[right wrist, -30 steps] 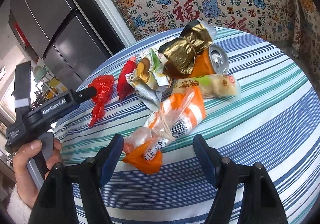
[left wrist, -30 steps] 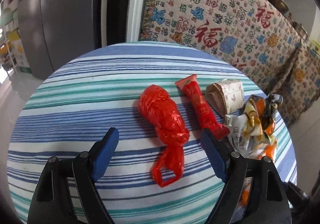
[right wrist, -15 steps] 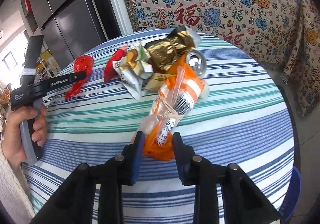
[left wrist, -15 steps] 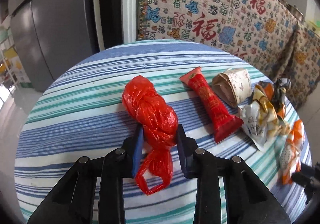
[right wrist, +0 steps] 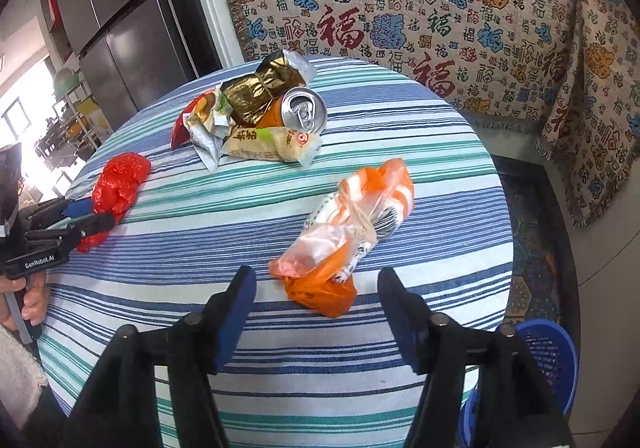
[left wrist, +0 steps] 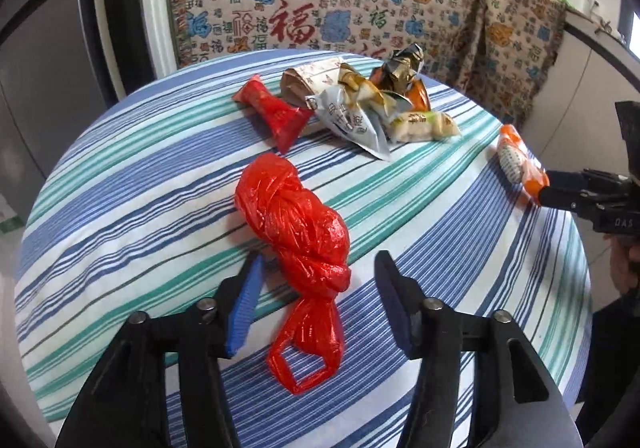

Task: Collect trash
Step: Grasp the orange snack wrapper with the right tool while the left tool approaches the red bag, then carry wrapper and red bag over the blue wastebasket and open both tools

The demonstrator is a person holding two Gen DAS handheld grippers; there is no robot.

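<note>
Two grippers point down at a round table (left wrist: 120,207) under a blue, green and white striped cloth. The left gripper (left wrist: 318,300) has its jaws apart and opening, and the knotted red plastic bag (left wrist: 296,224) lies between them on the cloth; neither blue pad presses on it, the bag's loop handle trailing back toward the gripper body. The right gripper (right wrist: 312,312) likewise has its jaws apart and opening, with the tied orange-and-white plastic bag (right wrist: 348,232) lying between and just ahead of them, untouched by either pad. Farther out beyond both pairs of jaws sits a heap of litter: a red wrapper (left wrist: 276,113), crumpled foil packets (right wrist: 264,87), a tipped drink can (right wrist: 302,111) and a pale snack packet (right wrist: 276,139). Below the right jaw, beside the table's edge, stands a blue basket (right wrist: 552,352) on the floor.
</note>
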